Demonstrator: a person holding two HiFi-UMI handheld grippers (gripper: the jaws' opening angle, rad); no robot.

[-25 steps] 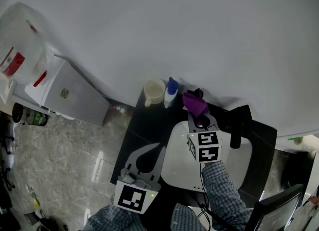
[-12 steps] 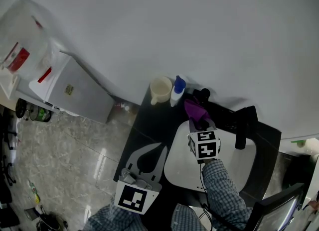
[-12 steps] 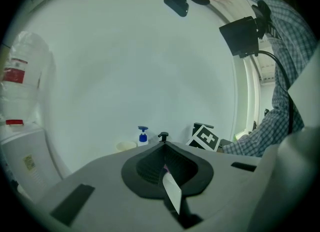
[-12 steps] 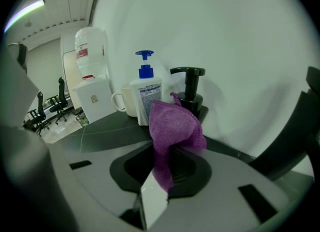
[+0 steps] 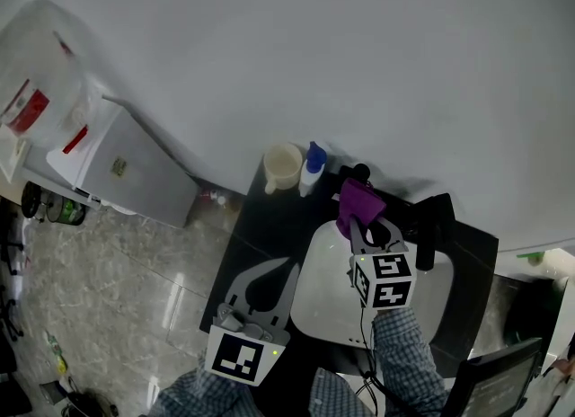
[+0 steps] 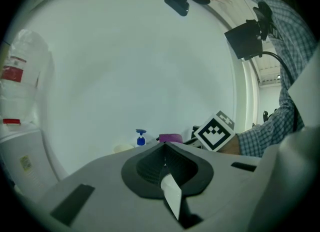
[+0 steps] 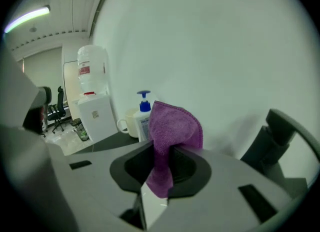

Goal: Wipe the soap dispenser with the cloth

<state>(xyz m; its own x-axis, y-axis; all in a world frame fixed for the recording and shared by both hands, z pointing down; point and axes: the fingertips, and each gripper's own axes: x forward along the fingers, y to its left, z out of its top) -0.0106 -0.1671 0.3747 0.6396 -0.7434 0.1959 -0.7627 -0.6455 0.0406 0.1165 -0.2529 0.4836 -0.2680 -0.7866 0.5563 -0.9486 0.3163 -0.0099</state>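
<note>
The soap dispenser, a white bottle with a blue pump, stands at the back of the black counter against the wall. My right gripper is shut on a purple cloth, held up to the right of the dispenser with a small gap between them. In the right gripper view the cloth bunches above the jaws of that gripper and partly hides the dispenser. My left gripper hovers low over the counter's front, shut on nothing, and sees the dispenser far ahead.
A cream cup stands just left of the dispenser. A white basin sits under my right gripper, with a black faucet at its right. A white cabinet with a water bottle stands to the left, over a tiled floor.
My right gripper with the cloth has drawn back a little toward me and to the right, away from the dispenser. The left gripper has stayed put.
</note>
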